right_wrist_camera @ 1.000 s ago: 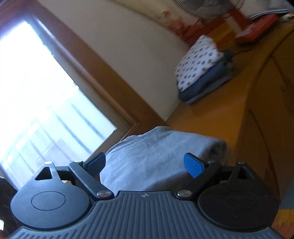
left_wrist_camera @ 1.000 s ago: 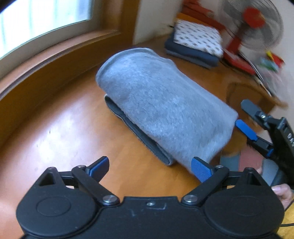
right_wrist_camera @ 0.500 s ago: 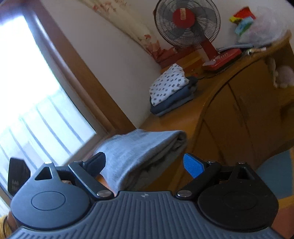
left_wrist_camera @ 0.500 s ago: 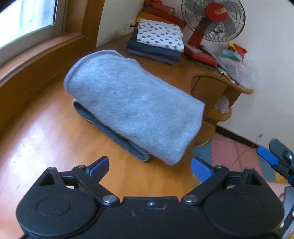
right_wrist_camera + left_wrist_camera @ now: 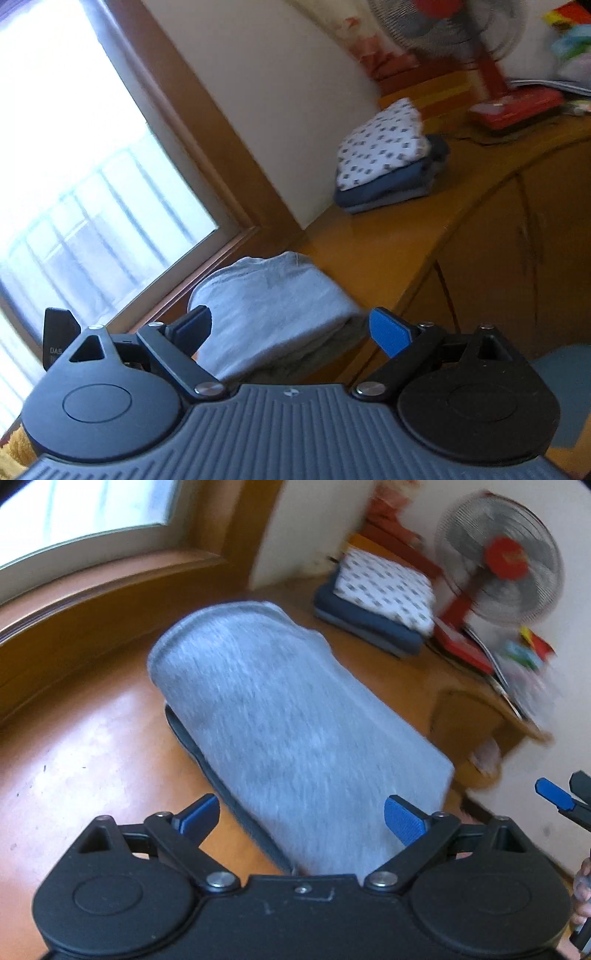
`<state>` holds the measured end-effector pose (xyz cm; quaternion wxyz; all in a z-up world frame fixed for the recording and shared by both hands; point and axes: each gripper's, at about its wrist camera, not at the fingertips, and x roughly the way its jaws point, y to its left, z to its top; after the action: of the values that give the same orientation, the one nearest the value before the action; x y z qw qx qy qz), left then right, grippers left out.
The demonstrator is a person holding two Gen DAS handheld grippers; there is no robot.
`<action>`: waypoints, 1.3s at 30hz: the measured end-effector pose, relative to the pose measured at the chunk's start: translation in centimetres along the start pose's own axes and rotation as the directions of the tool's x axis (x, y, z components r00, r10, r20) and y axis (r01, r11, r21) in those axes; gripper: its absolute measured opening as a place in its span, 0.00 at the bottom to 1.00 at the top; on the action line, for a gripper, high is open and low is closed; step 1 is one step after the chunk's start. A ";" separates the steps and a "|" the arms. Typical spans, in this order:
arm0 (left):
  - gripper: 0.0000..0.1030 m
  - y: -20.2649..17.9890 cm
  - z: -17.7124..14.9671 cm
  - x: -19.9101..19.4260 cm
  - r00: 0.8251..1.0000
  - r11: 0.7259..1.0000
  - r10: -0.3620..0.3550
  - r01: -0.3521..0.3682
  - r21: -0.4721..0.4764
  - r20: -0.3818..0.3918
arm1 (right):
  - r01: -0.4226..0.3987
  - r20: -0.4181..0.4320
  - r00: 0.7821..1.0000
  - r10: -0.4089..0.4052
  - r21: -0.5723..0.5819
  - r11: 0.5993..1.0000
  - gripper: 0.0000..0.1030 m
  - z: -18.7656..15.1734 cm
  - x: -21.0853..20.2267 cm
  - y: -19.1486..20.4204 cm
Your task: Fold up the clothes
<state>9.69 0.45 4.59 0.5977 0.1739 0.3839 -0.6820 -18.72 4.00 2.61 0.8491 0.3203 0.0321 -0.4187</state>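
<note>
both grippers, left [image 5: 302, 814] and right [image 5: 291, 330], gape empty before folded grey garment [image 5: 288, 723]; clothes stack [image 5: 380, 598] and fan [image 5: 498, 572] beyond.

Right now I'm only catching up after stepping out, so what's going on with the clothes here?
A person is folding laundry with two handheld tools. The grey garment lies folded on the wooden tabletop, and both the left claw and the right claw are open, holding nothing, pointed at it. A folded stack, a white patterned piece on dark blue ones, sits farther back beside a red fan.
</note>
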 end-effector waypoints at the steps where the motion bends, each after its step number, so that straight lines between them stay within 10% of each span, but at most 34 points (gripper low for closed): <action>1: 0.93 -0.4 0.2 0.4 1.000 0.999 0.025 -0.025 -0.032 0.015 | -0.029 -0.027 0.999 0.029 -0.015 0.999 0.92 1.1 0.7 -1.1; 6: 0.93 -2.2 1.2 1.8 0.985 0.973 0.167 -0.159 -0.168 0.032 | -0.208 -0.244 0.953 0.177 -0.108 0.972 0.92 7.7 5.0 -5.8; 13: 0.96 -2.0 2.6 2.8 0.973 0.943 0.229 -0.231 -0.241 -0.037 | -0.402 -0.491 0.778 0.391 0.089 0.911 0.92 11.6 17.7 -10.2; 33: 1.00 3.3 0.9 5.3 0.999 0.883 -0.042 0.022 -0.469 -0.032 | -0.592 -0.708 0.483 0.515 0.170 0.788 1.00 8.7 36.1 -6.6; 39: 1.00 2.2 1.3 6.0 0.998 0.902 0.036 -0.011 -0.433 0.050 | -0.683 -0.739 0.416 0.530 0.131 0.719 0.89 8.1 37.8 -4.3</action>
<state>10.73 -4.53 0.53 0.6403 0.0222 0.5061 -0.5774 0.88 -28.59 -5.37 0.8793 0.3662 0.2910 0.0894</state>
